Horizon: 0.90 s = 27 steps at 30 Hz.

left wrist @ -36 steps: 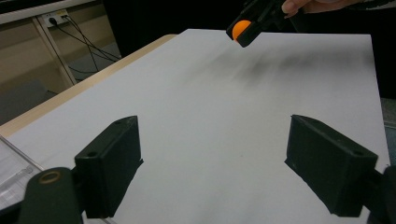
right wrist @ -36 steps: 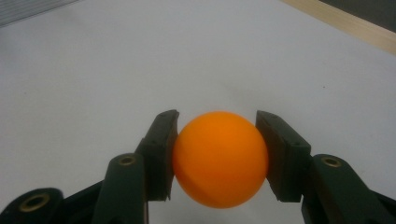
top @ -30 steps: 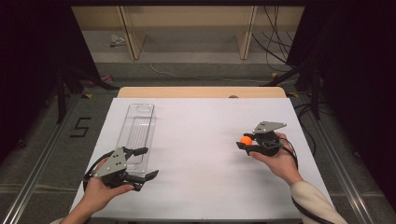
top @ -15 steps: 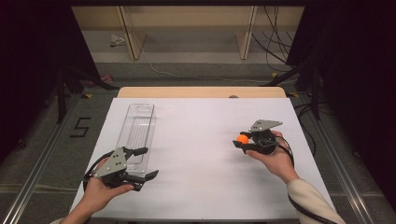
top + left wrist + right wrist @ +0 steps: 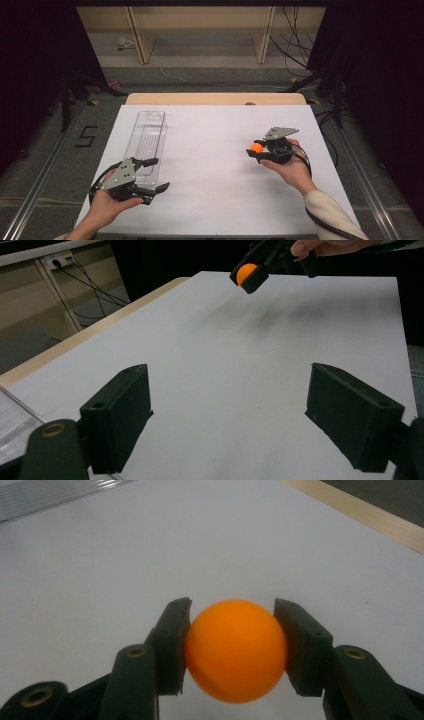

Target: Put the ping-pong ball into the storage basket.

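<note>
Pinching the orange ball (image 5: 235, 650) between both pads, the right tool (image 5: 257, 149) hides its flanks above the bench (image 5: 215, 150); the left tool (image 5: 150, 175) gapes empty, covering the clear tray's (image 5: 147, 135) near end.

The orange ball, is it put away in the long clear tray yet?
Not yet. Done: the right gripper has the orange ball pinched between its jaws. In hand: holding it above the white table. Left: carrying it to the empty clear tray by the open left gripper.

The high view looks forward and down over the white table (image 5: 210, 150). Both gripper views skim close above it, sharing the small orange ball (image 5: 235, 650).
</note>
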Tool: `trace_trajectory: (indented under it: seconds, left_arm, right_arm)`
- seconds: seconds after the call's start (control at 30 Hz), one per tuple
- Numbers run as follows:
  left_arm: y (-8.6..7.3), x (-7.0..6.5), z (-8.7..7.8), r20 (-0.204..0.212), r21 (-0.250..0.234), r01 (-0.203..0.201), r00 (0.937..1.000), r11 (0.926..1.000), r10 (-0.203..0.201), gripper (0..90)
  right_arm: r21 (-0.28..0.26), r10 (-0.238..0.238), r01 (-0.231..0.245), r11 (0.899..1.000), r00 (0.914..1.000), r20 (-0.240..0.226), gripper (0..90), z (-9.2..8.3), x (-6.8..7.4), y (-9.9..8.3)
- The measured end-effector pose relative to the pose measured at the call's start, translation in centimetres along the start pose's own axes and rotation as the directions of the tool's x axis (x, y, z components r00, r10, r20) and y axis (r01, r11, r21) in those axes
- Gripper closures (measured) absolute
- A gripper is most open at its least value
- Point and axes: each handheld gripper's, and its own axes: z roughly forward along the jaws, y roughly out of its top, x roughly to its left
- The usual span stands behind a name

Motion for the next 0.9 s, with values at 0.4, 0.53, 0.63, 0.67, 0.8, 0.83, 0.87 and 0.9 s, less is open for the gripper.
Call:
trace_trajectory:
  seconds: [0.4,0.53,0.63,0.67,0.8,0.83,0.87,0.9]
  left_arm:
    - [0.0,0.0,0.0,0.0,0.0,0.0,1.0,1.0,0.0,17.7]
    - [0.0,0.0,0.0,0.0,0.0,-0.001,1.0,1.0,0.001,17.7]
    - [0.0,0.0,0.0,-0.001,0.0,-0.001,1.0,1.0,0.001,17.7]
    - [0.0,0.0,0.0,0.0,-0.001,0.0,1.0,1.0,0.0,17.7]
    - [0.0,0.0,0.0,0.0,-0.001,-0.001,1.0,1.0,0.001,17.7]
    - [0.0,0.0,0.0,-0.001,0.0,0.001,1.0,1.0,-0.001,17.7]
    - [0.0,0.0,0.0,0.0,0.0,0.001,1.0,1.0,-0.001,17.7]
    - [0.0,0.0,0.0,0.0,0.0,0.001,1.0,1.0,-0.001,17.7]
  right_arm:
    - [-0.001,-0.007,0.007,1.0,0.9999,-0.01,51.4,0.7,0.2,0.5]
    - [-0.005,-0.01,0.01,1.0,0.9999,-0.011,51.4,0.8,0.2,0.7]
    - [-0.003,-0.01,0.01,1.0,0.9998,-0.015,51.4,1.0,0.4,0.8]
    - [-0.003,-0.014,0.013,1.0,0.9998,-0.015,51.4,1.1,0.4,0.8]
    - [-0.004,-0.02,0.02,1.0,0.9996,-0.018,51.4,1.4,0.5,1.1]
    - [-0.004,-0.02,0.02,1.0,0.9996,-0.018,51.4,1.4,0.5,1.1]
    - [-0.004,-0.022,0.022,1.0,0.9995,-0.021,51.4,1.5,0.6,1.2]
    - [-0.002,-0.024,0.024,1.0,0.9994,-0.023,51.4,1.6,0.6,1.2]
